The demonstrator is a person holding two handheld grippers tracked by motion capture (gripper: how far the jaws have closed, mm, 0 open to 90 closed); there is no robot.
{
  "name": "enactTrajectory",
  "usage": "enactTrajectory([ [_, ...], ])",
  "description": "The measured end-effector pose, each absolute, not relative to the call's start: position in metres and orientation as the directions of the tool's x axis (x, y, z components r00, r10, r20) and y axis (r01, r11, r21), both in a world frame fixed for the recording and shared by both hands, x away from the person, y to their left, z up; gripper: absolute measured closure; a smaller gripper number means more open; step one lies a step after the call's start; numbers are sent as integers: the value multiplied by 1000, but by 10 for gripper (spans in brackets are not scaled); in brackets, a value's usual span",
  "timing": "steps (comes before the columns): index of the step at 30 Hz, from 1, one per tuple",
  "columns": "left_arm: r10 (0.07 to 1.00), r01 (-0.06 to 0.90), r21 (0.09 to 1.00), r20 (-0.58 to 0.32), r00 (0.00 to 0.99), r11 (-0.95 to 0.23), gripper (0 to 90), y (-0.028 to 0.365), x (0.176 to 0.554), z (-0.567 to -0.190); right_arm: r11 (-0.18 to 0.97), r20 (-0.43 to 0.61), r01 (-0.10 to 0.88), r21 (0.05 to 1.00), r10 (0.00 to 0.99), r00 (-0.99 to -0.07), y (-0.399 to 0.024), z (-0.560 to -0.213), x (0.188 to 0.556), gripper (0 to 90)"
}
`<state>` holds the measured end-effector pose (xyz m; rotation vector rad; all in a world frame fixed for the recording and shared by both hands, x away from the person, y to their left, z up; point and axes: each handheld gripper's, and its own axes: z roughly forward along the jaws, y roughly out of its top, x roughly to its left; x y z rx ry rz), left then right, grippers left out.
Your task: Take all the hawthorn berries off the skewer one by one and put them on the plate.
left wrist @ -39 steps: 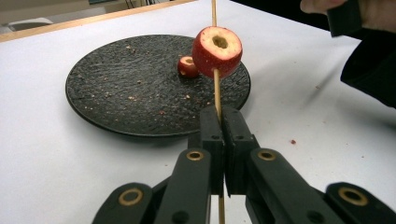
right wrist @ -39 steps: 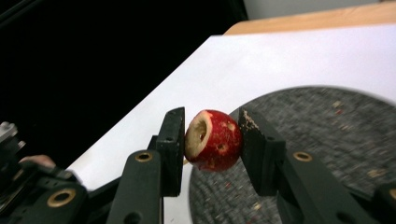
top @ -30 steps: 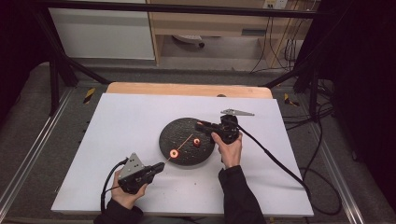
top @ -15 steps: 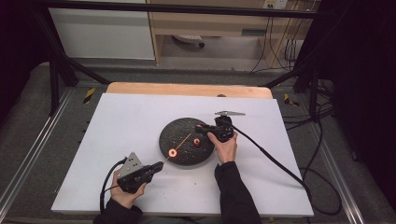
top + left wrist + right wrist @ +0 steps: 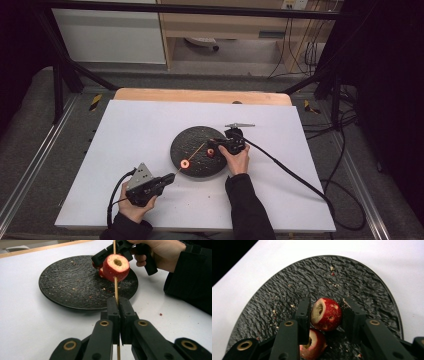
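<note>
On the plate (image 5: pixel 192 137), one red fruit (image 5: pixel 116 267) is already threaded on the skewer (image 5: pixel 116 287), which the left gripper (image 5: pixel 119 315) clamps tight just off the rim; the right gripper (image 5: pixel 325 313) brackets a second fruit (image 5: pixel 327 314) at mid-plate, a third (image 5: pixel 313 347) beside it, both seemingly unskewered; no writing readable.

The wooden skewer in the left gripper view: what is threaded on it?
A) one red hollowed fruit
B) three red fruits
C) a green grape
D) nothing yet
A: the skewer, clamped in the left gripper, runs through one red hollowed fruit above the black plate.
</note>
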<state>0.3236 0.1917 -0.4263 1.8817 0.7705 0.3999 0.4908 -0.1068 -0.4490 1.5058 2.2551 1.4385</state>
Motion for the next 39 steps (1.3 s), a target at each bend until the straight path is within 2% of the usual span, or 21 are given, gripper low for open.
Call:
enactTrajectory([
  [4,669,330,903,-66,740,-276,879,191,323,-426,90,393,684,723,762,-515,-106,-452,491,612],
  [9,670,330,903,-66,739,-275,879,192,323,-426,93,371,660,746,765,-527,-107,-446,488,533],
  [13,672,331,902,-65,738,-277,879,192,324,-426,78,362,621,780,753,-550,-111,-432,480,416],
  [14,672,330,903,-64,738,-276,879,192,324,-426,78,362,621,780,753,-550,-111,-432,480,416],
  [16,672,330,902,-63,738,-277,879,191,324,-426,75,359,609,790,748,-558,-112,-427,476,345],
  [17,672,329,903,-63,738,-277,879,191,323,-426,79,356,599,797,740,-571,-113,-421,471,275],
  [18,672,329,903,-62,738,-278,879,191,324,-426,79,356,599,797,740,-571,-113,-421,471,275],
  [21,673,329,902,-61,737,-278,879,191,324,-426,86,356,583,808,718,-598,-114,-412,460,169],
  [26,673,328,902,-59,737,-280,879,191,323,-426,99,360,579,809,696,-622,-113,-410,449,82],
  [39,680,330,903,-59,731,-277,879,192,324,-426,69,401,560,826,626,-669,-102,-416,412,30],
])
